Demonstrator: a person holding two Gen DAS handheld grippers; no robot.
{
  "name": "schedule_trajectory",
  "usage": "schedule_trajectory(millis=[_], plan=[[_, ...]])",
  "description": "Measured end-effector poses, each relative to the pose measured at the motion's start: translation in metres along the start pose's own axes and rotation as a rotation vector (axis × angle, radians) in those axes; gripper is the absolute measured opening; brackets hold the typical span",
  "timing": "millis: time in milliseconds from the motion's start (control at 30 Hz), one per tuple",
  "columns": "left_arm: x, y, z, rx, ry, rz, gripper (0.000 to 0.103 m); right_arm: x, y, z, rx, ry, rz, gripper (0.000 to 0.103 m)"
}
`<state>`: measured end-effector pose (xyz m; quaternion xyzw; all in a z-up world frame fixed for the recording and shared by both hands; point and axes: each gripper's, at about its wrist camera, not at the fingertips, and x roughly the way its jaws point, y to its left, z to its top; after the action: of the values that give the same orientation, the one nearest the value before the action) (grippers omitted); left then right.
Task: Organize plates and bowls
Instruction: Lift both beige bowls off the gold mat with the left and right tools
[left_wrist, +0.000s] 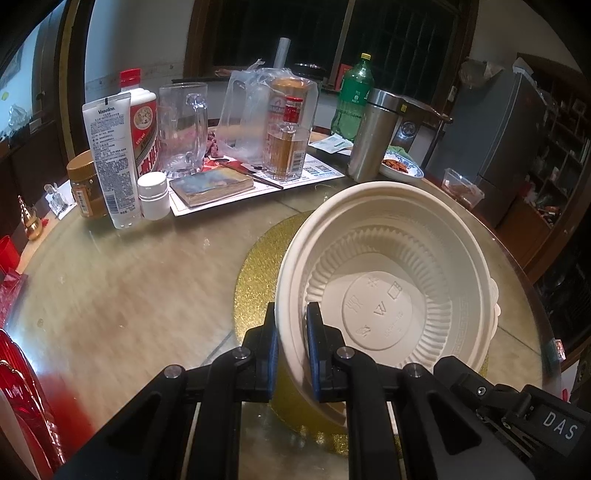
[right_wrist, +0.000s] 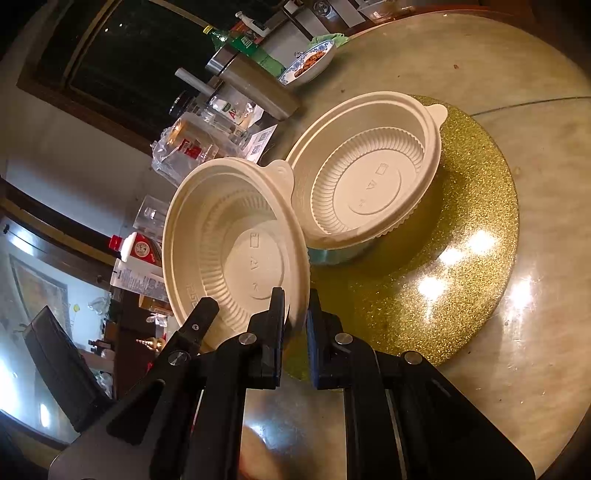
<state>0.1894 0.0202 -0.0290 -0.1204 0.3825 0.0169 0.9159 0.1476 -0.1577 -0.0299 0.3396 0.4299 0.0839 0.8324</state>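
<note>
Nesting comes next, I judge: the left tool (left_wrist: 291, 328) pinches a cream ribbed plastic bowl (left_wrist: 388, 280) by its rim over the gold glitter round mat (left_wrist: 255, 273) on the worktop. The right tool (right_wrist: 295, 317) clamps a second cream bowl (right_wrist: 236, 243) just beside — level both rims, lower one squarely inside.

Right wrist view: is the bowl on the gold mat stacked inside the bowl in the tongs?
No: the bowl on the gold mat sits separately beside the held bowl.
</note>
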Motion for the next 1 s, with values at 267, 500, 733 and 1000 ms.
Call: schedule_trajectory(millis=[267, 500, 733, 1000], plan=[[-0.002, -0.001, 0.0, 0.005, -0.011, 0.001, 0.012, -0.003, 0.001, -0.001, -0.007, -0.009, 0.002, 0.01], [-0.005, -0.002, -0.001, 0.012, -0.029, 0.006, 0.013, -0.006, 0.002, -0.002, -0.011, -0.02, 0.002, 0.01], [-0.008, -0.006, -0.001, 0.026, -0.05, 0.028, 0.012, -0.006, 0.002, -0.002, -0.015, -0.02, 0.004, 0.01], [-0.012, -0.014, -0.003, 0.052, -0.082, 0.069, 0.013, -0.007, -0.001, 0.0, -0.003, -0.017, 0.014, 0.01]])
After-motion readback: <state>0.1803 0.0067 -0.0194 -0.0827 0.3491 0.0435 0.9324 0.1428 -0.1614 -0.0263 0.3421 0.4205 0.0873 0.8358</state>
